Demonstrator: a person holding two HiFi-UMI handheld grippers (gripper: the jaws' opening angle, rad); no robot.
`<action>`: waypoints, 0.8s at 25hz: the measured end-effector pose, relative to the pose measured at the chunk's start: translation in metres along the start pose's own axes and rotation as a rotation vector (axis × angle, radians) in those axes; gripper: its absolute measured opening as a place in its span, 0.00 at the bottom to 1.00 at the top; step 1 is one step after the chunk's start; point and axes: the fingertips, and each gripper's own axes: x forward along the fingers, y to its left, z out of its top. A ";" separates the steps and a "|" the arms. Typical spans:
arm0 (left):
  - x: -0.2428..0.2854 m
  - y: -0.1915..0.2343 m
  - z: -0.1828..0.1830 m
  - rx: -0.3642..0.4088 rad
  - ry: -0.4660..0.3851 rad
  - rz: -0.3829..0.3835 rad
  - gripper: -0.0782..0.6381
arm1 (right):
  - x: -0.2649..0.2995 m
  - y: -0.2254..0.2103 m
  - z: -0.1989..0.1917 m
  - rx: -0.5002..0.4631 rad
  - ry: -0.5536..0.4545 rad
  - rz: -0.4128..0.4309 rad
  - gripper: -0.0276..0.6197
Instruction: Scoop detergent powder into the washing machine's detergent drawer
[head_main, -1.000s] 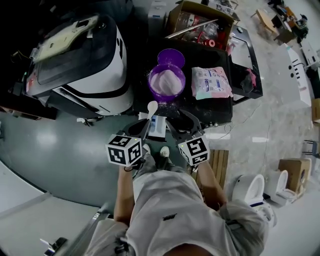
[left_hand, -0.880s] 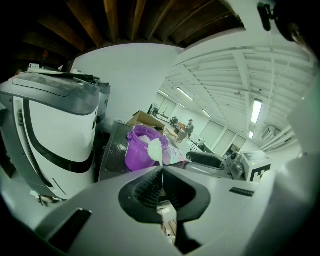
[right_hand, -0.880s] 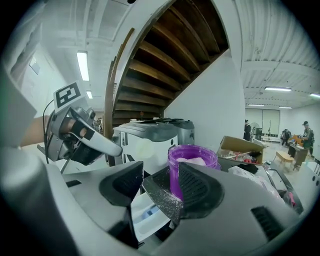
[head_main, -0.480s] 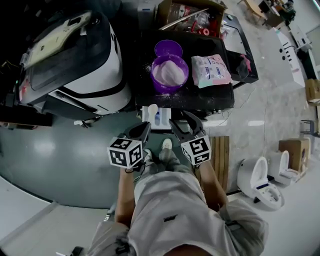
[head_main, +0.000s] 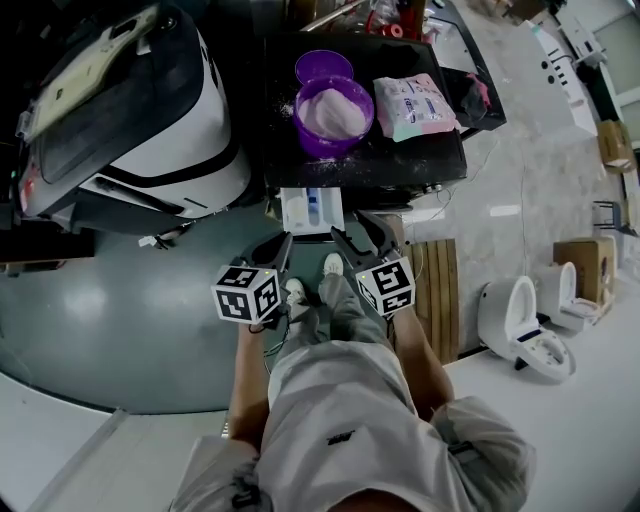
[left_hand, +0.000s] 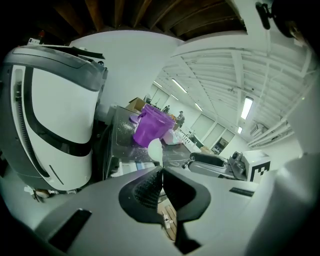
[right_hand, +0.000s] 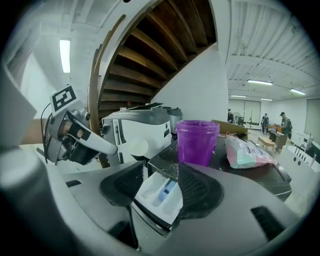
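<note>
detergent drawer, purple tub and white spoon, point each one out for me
detergent drawer (head_main: 297, 213): head view, on its white left compartment.
purple tub (head_main: 335, 148): head view, on its near outer wall.
white spoon (left_hand: 155, 149): left gripper view, on its bowl, just above the closed jaws.

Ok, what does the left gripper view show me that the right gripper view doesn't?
Only the left gripper view: the left gripper shut on the handle of the white spoon, the right gripper beyond. Only the right gripper view: its fingers apart, framing a clear look into the detergent drawer. Both: the spoon, purple tub and washing machine.
</note>
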 end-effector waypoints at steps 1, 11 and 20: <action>0.002 0.004 -0.005 0.000 0.006 0.005 0.13 | 0.002 0.001 -0.006 0.004 0.008 0.000 0.38; 0.025 0.026 -0.036 0.006 0.018 0.062 0.13 | 0.023 0.003 -0.051 0.025 0.069 0.040 0.38; 0.049 0.046 -0.058 0.018 0.043 0.113 0.13 | 0.045 0.002 -0.080 0.051 0.102 0.073 0.38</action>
